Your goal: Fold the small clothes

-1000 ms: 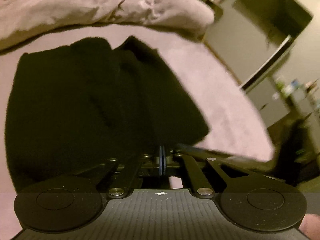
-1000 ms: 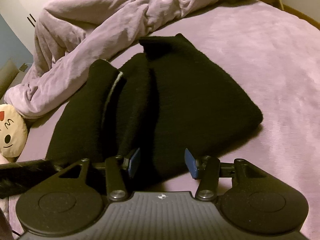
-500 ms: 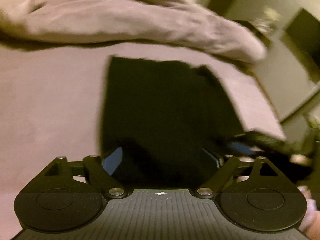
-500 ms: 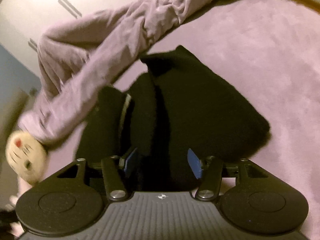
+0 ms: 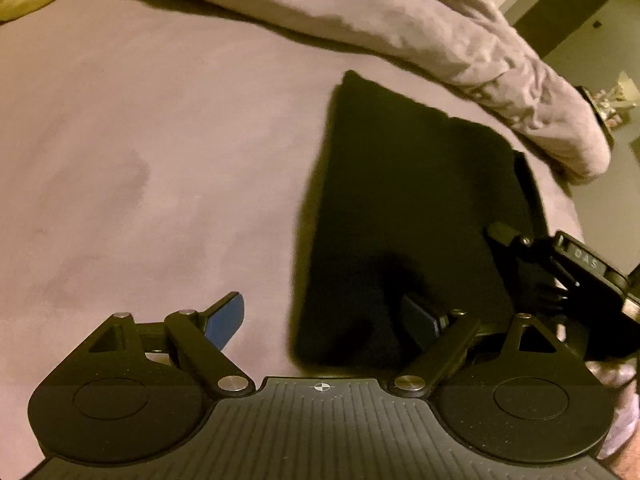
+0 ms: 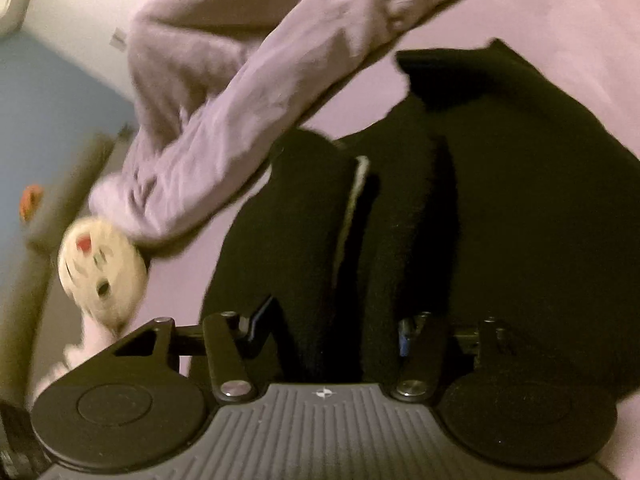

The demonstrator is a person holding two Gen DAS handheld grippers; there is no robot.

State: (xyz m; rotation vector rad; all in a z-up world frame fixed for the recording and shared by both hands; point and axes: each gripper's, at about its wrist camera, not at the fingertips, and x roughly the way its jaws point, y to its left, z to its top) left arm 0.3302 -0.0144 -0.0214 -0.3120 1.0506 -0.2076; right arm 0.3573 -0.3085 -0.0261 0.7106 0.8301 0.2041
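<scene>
On the purple bed, black garment (image 5: pixel 408 216) lying folded, blanket (image 5: pixel 400 20) bunched behind it.
Left gripper (image 5: pixel 324 320) let go a second ago, now spread wide over its edge; right gripper (image 6: pixel 332 328) widened slightly, straddling the fabric, not pinching.

Legible text: one item only. Left wrist view, black body of the right gripper (image 5: pixel 520 264), to the right of the left tool's fingers: pale capitals "DAS" on a small dark plate. Right wrist view: nothing readable.
</scene>
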